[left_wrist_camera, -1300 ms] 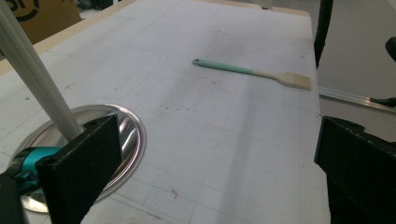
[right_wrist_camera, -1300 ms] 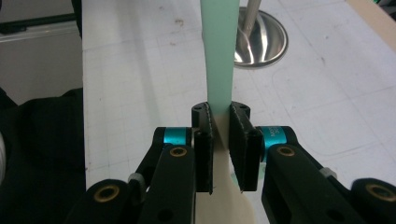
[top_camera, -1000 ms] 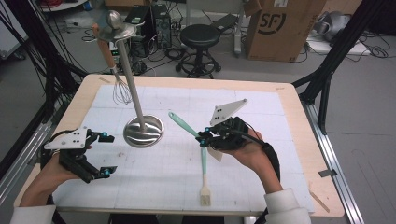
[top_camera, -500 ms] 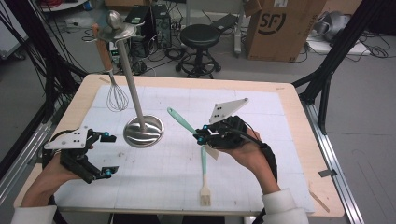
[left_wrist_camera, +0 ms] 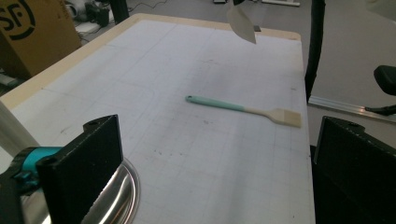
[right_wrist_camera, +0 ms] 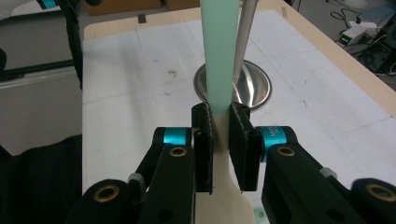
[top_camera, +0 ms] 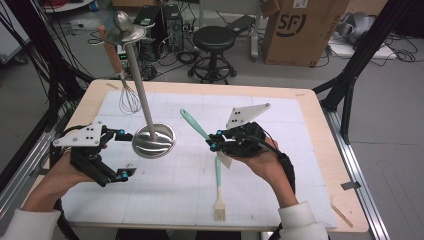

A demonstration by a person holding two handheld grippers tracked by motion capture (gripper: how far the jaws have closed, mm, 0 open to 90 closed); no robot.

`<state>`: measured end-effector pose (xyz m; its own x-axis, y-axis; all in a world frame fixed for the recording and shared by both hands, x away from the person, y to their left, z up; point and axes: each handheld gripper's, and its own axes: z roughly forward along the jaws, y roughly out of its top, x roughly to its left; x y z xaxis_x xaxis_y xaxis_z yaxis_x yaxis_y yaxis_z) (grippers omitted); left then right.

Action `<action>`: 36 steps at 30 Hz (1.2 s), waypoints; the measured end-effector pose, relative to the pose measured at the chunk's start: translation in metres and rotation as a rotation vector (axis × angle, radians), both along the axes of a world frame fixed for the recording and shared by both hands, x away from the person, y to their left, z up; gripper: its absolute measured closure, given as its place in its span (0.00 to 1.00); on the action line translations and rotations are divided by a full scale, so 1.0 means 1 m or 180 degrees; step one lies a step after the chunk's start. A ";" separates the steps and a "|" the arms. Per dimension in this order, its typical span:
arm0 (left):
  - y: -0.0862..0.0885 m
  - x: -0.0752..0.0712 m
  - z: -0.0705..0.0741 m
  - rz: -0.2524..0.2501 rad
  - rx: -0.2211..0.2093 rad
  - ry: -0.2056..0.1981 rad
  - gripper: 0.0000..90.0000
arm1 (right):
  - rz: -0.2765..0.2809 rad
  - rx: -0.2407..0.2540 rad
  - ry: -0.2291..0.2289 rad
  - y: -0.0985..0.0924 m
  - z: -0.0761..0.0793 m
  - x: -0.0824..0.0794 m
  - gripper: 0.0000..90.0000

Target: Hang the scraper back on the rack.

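A steel rack stands on its round base, and its pole rises toward the far left. A whisk with a wooden handle and a spoon hang from its top. My right gripper is shut on a teal-handled spatula, held off the table with the handle pointing at the rack. My left gripper is open and holds nothing, just left of the base. A teal-handled pastry brush lies flat near the front edge.
A white gridded mat covers the wooden table. Beyond the far edge stand a black stool and a cardboard box. Black frame posts flank the table's right side.
My left gripper has lifted a little and drifted toward the rack's base, still open. The right gripper and its spatula have stayed where they were.
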<state>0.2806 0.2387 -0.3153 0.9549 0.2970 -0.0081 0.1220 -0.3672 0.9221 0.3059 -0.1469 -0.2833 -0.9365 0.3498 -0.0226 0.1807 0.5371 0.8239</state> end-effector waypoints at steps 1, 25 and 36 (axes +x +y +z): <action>-0.002 0.001 0.003 -0.0006 0.0000 -0.0002 0.02 | -0.0018 0.0007 0.0008 0.000 0.000 -0.001 0.89; -0.061 0.013 0.050 -0.0018 0.0092 -0.0004 0.02 | 0.0029 0.0154 -0.0055 0.019 0.009 0.001 0.89; -0.087 0.026 0.062 0.0006 0.0111 -0.0015 0.04 | -0.0068 0.0228 -0.0065 0.017 0.006 0.005 0.89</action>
